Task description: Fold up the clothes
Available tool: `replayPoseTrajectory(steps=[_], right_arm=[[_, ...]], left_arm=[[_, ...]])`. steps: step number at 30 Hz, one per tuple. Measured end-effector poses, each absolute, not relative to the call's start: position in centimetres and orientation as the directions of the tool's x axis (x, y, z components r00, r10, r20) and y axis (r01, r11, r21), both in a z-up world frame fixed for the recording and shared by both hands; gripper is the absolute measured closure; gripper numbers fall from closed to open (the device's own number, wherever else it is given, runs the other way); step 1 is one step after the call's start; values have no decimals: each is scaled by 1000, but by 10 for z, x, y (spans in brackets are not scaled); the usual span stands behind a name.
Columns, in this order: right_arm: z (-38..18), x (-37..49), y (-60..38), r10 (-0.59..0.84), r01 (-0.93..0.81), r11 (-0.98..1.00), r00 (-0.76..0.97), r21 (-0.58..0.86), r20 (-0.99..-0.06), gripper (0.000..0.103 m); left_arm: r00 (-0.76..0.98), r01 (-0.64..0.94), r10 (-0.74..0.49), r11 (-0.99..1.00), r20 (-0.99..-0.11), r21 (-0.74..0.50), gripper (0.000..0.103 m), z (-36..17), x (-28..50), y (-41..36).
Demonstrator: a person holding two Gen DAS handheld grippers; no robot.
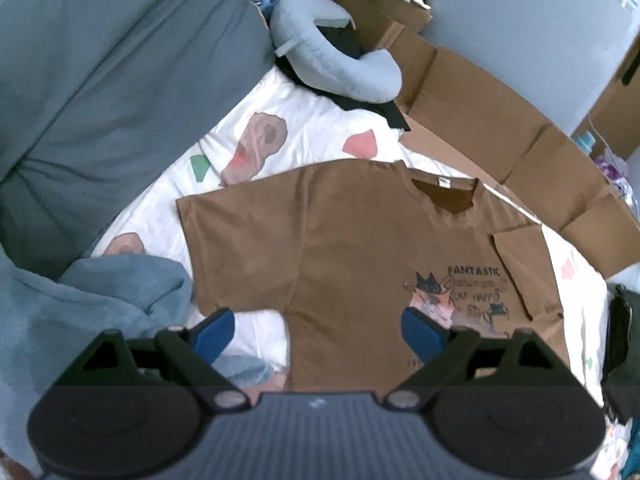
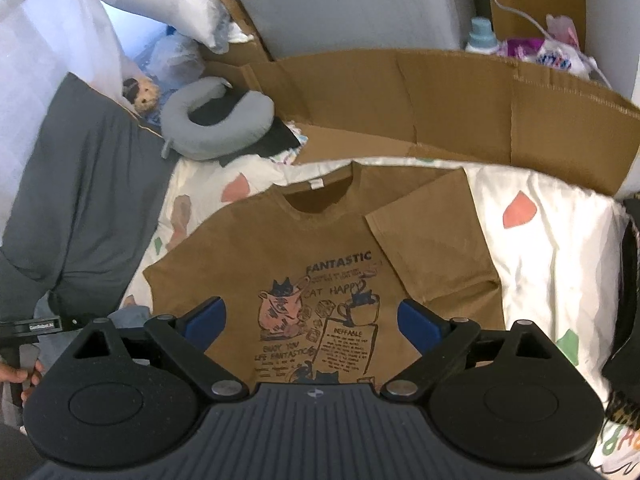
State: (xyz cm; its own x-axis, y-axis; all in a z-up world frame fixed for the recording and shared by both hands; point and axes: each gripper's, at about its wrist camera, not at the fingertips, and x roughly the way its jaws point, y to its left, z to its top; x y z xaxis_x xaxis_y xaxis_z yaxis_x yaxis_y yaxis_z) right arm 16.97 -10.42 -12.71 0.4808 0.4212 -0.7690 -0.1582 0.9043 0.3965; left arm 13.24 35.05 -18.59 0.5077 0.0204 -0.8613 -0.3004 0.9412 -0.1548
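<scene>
Brown T-shirt [image 2: 320,240], both claws gaping, angled down

Brown T-shirt [image 1: 352,248] lies flat, front up, on a white bed sheet [image 1: 320,128] patterned with pink and green shapes. Collar points toward the flattened cardboard [image 1: 480,96] along the far side. One sleeve spread out to the left; the other folded in over the chest, just above a cat print with "FANTASTIC" lettering. Left gripper [image 1: 318,330] hangs over the shirt's lower part, blue fingers [image 1: 214,332] wide apart, nothing between them. Crumpled blue cloth [image 1: 112,292] beside the left sleeve. Grey neck pillow [image 1: 340,68] at the bed's far end. Dark grey fabric [image 1: 100,80] fills the left.
</scene>
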Motion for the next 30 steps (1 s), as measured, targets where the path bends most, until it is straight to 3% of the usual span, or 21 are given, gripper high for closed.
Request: replayPoseTrajectory(steps=[25,30], right_arm=[[-209,211,-61,380,-66,912,510,405,-771,7],[-224,215,-37,404,-102,906,494,410,-770,7]], left_arm=[[526,-344,28,921,-850,-182,13,-282,154,345],[521,-399,76,902,-850,-163,19,-296,150,355]])
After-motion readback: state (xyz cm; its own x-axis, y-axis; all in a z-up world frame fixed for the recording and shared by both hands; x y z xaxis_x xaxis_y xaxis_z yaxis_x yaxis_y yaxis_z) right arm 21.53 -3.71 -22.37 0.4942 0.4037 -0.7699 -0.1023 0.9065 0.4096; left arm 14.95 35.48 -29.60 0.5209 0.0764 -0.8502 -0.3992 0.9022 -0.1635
